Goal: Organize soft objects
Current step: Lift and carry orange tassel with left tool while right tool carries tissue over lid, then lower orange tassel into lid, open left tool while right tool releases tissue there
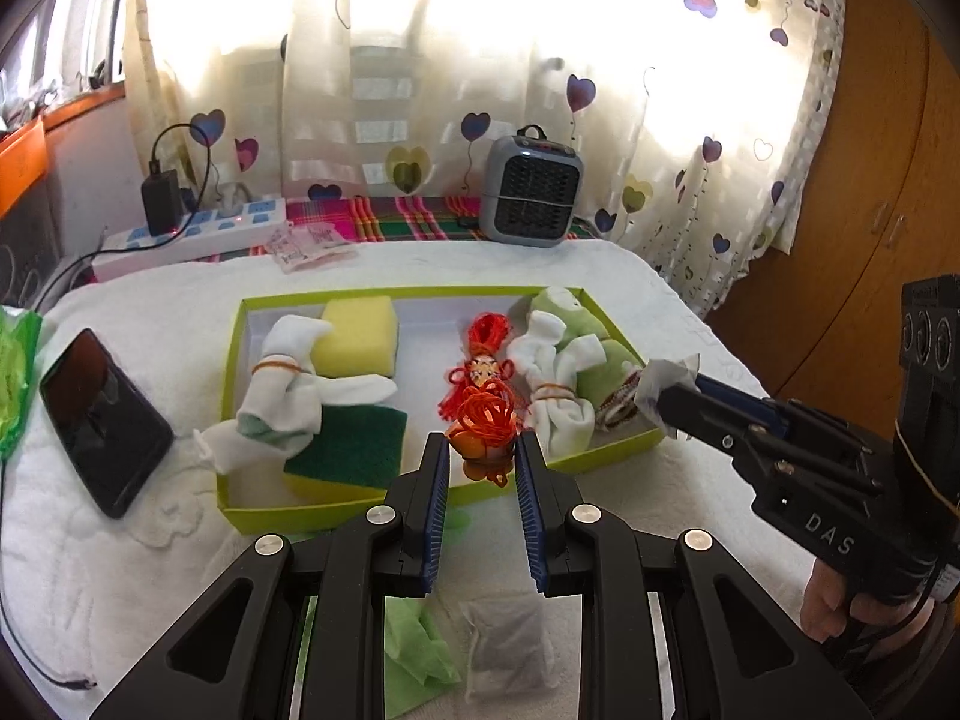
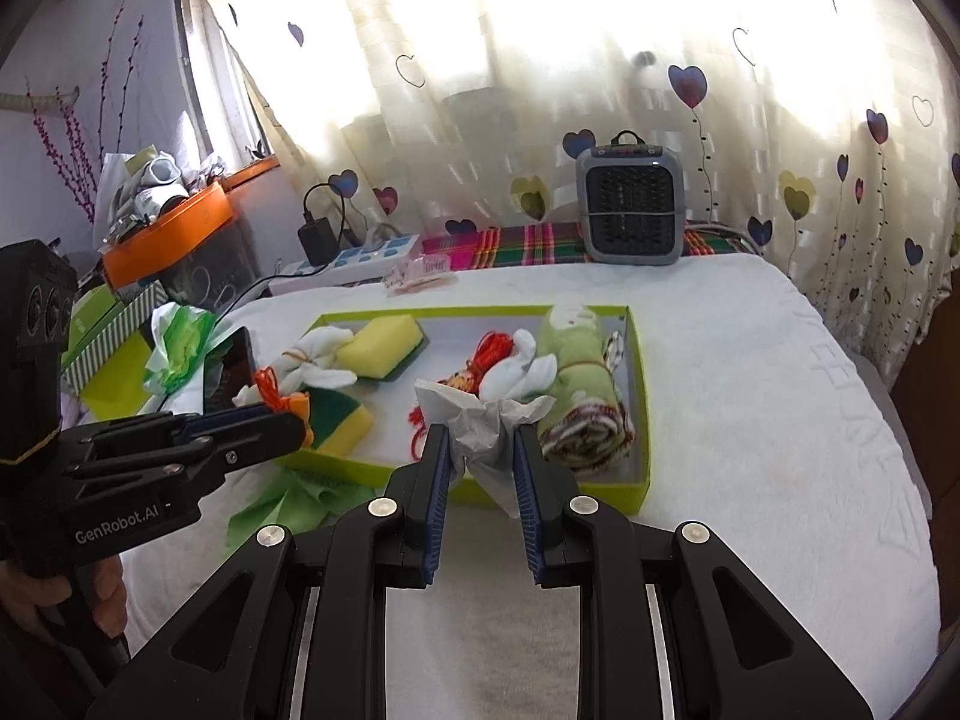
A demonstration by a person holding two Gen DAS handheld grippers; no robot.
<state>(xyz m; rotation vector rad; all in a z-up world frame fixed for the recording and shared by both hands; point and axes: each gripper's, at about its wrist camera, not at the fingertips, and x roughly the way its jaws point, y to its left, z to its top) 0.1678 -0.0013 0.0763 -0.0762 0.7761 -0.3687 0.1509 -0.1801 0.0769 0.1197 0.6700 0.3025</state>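
A lime-green box (image 1: 237,354) (image 2: 639,360) lies on the white towel. In it are yellow-green sponges (image 1: 360,336), tied white socks (image 1: 282,390), a red tassel doll (image 1: 480,366) and a rolled green towel (image 2: 576,384). My left gripper (image 1: 483,450) is shut on an orange tassel ornament (image 1: 486,426) above the box's front edge; it also shows in the right wrist view (image 2: 288,414). My right gripper (image 2: 480,450) is shut on a crumpled white tissue (image 2: 480,420) over the box's front right part; it also shows in the left wrist view (image 1: 666,390).
A black phone (image 1: 102,420) lies left of the box. A grey heater (image 1: 531,192), a power strip (image 1: 198,231) and a plaid cloth stand at the back. Green cloth (image 1: 414,654) and a small white pouch (image 1: 504,648) lie in front of the box. Wooden cabinet at right.
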